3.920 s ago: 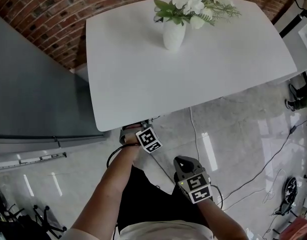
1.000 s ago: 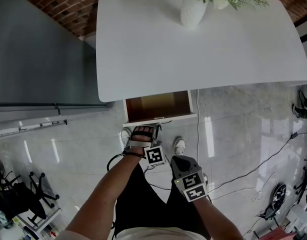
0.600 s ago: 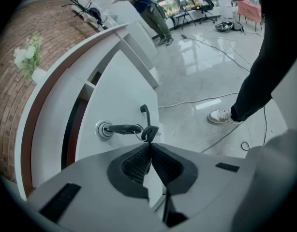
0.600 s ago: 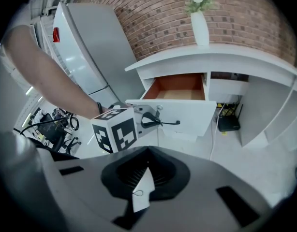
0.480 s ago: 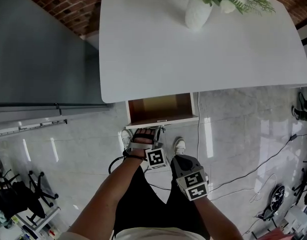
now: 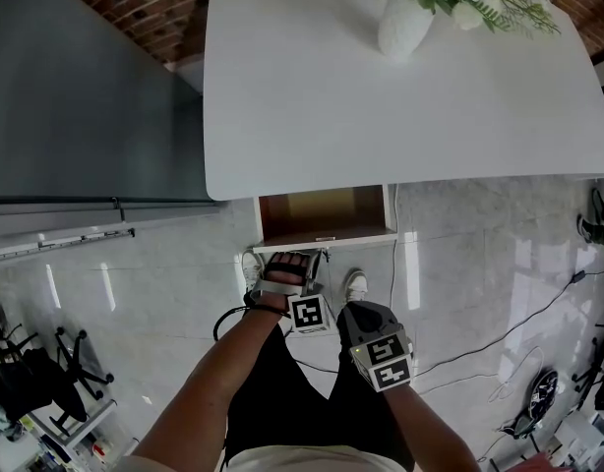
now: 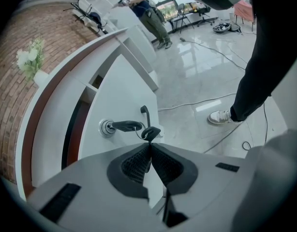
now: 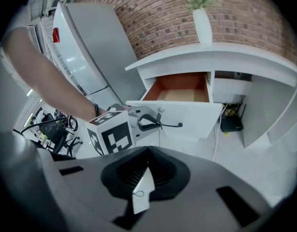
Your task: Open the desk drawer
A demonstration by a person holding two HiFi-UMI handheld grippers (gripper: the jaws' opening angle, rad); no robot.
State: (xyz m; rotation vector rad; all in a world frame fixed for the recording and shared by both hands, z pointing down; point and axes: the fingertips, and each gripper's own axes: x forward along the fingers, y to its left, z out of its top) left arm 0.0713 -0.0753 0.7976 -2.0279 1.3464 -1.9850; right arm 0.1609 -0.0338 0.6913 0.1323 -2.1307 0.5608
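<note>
The white desk (image 6: 381,96) has its drawer (image 6: 327,235) pulled out, its brown inside (image 8: 180,88) bare. A key (image 7: 124,126) sits in the lock on the drawer front (image 7: 124,91), and a second key (image 7: 151,132) hangs from its ring. My left gripper (image 7: 149,146) is shut right at that hanging key, apparently pinching it. It shows just in front of the drawer (image 6: 290,257) and beside the lock (image 8: 151,122). My right gripper (image 6: 361,313) hangs back over the floor, shut with nothing in it (image 8: 148,151), and faces the drawer.
A white vase of flowers (image 6: 405,23) stands at the desk's far side. A grey fridge (image 6: 86,96) stands left of the desk. A black router (image 8: 230,123) and cables lie under the desk. The person's shoes (image 6: 353,285) are near the drawer.
The drawer, closed 3.9 s ago, now stands pulled out, with my left gripper drawn back along with it. Over the last second hardly anything moved.
</note>
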